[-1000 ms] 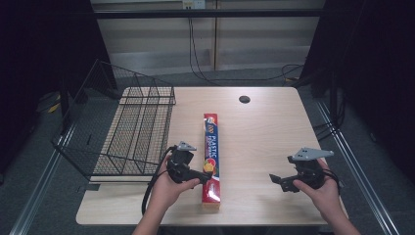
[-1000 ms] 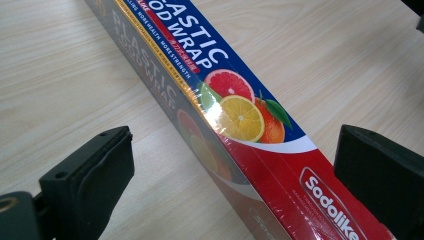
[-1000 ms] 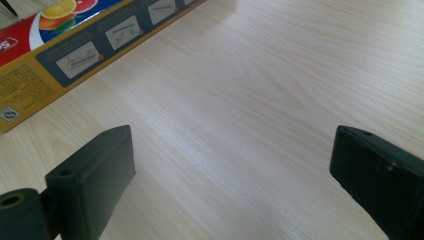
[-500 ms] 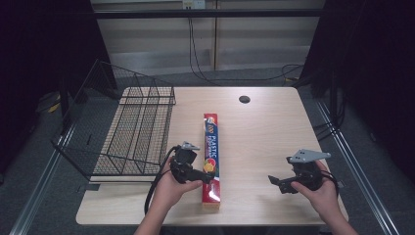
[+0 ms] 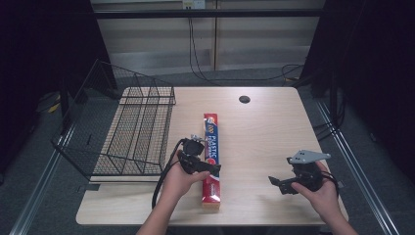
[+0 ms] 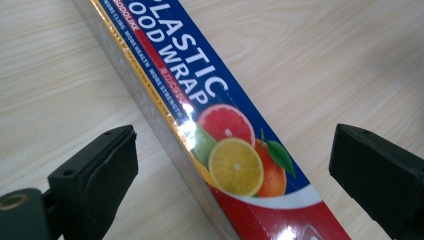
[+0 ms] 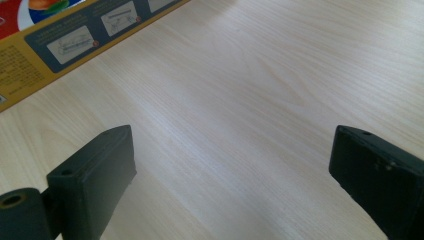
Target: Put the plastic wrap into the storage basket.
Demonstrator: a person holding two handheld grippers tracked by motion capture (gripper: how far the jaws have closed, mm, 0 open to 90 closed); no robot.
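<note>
Over the last second you moved the left gripper (image 5: 209, 166) a short way toward you along the plastic wrap box (image 5: 211, 147); the right gripper (image 5: 281, 183) also drew slightly nearer your side of the table (image 5: 264, 127). The box itself had not shifted. Judged from this, you were settling on a grasp position near the lower half of the box, and no lift had begun.

In the left gripper view, the left gripper (image 6: 235, 175) stood wide open, holding nothing. The plastic wrap box (image 6: 220, 120) ran diagonally between the two jaws, with the citrus picture roughly midway and clear table visible on both sides. Neither jaw touched the box.

The right gripper (image 7: 235, 175) was likewise wide open and empty, held over bare wood. Only the yellow side panel of the box (image 7: 65, 40) appeared at the upper left of its view, well apart from the jaws.

In the high view, the box lay flat at the middle of the table, its long axis running away from you. The wire basket (image 5: 132, 132) stood just beside it on the left, apart from the box.
</note>
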